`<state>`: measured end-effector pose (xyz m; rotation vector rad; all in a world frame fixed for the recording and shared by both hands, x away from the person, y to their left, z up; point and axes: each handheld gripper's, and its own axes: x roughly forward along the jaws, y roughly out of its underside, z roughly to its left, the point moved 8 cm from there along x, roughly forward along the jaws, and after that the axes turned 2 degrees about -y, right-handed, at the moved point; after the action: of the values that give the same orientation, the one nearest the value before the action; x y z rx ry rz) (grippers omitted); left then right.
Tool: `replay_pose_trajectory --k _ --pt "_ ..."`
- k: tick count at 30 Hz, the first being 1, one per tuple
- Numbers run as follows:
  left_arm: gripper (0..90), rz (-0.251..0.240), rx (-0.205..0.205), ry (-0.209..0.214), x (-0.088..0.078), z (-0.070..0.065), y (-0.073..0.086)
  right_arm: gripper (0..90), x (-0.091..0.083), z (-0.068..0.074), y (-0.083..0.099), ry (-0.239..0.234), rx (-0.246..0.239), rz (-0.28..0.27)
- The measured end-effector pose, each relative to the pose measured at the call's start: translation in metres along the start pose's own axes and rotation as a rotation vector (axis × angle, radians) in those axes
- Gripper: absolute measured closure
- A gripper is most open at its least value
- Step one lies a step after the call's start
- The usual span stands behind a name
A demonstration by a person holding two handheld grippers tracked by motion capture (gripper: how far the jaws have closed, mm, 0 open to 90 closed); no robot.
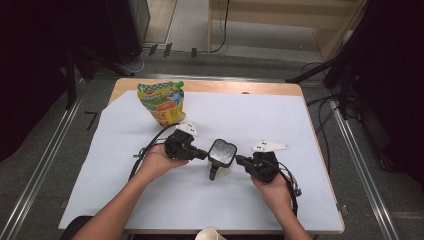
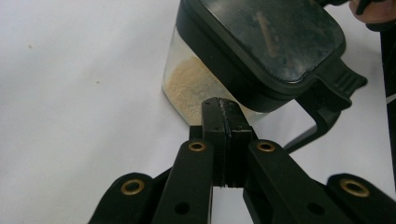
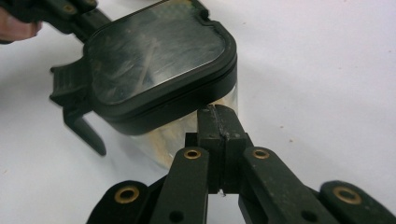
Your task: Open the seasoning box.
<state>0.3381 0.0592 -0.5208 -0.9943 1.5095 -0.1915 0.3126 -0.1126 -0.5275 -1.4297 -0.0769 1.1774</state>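
Fingers (image 2: 215, 126) of the left gripper (image 1: 200, 154) are pressed flat together with nothing between them, their tips just at the clear wall of the container (image 1: 221, 156) near the frame's centre. Those of the right gripper (image 1: 241, 160) are likewise closed and empty, meeting the container's other side; whether either pair actually touches the plastic is hard to tell. A black lid (image 2: 275, 39) with a reflective top covers the container, so its contents show through the side alone: a pale, sandy powder (image 2: 187, 86) low down. A dark handle (image 1: 213, 172) juts toward the lower edge. On the white-covered bench (image 1: 260, 115), upper left, a yellow-and-green pouch (image 1: 163, 102) stands well apart. A cup (image 1: 210, 234) is cut off at the bottom edge.
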Motion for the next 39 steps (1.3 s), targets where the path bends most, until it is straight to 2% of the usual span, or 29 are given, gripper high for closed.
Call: replay_pose_trajectory --k 11,16,19,22,28,31,34,36,37,39 --pt "90.0 0.008 0.015 0.015 0.004 -0.009 -0.001 90.0 0.004 -0.01 -0.003 0.021 0.027 -0.019" --pt "90.0 0.022 0.032 0.042 0.007 -0.017 -0.001 90.0 0.007 -0.015 -0.006 0.049 0.04 -0.029" --pt "90.0 0.024 0.052 0.072 0.011 -0.025 -0.002 90.0 0.009 -0.018 -0.007 0.056 0.044 -0.035" --pt "90.0 0.025 0.056 0.102 0.014 -0.03 -0.001 90.0 0.008 -0.021 -0.008 0.046 0.045 -0.033" --pt "88.0 0.009 0.062 0.097 0.007 -0.029 -0.003 90.0 -0.005 -0.019 -0.012 0.049 0.03 -0.057" --pt "85.7 0.008 0.046 0.082 0.002 -0.024 -0.003 90.0 -0.013 -0.015 -0.008 0.035 0.032 -0.058" --pt "81.8 0.011 0.015 0.094 -0.002 -0.021 -0.002 90.0 -0.018 -0.008 -0.002 0.032 0.008 -0.046" --pt "78.2 -0.005 0.015 0.094 -0.006 -0.02 -0.004 90.0 -0.023 -0.005 0.0 0.03 0.008 -0.046" --pt "73.0 -0.013 0.017 0.096 -0.007 -0.019 -0.005 90.0 -0.029 -0.003 0.001 0.029 0.015 -0.053" --pt "71.1 -0.015 0.018 0.088 -0.009 -0.017 -0.006 90.0 -0.032 -0.002 0.002 0.025 0.02 -0.058"
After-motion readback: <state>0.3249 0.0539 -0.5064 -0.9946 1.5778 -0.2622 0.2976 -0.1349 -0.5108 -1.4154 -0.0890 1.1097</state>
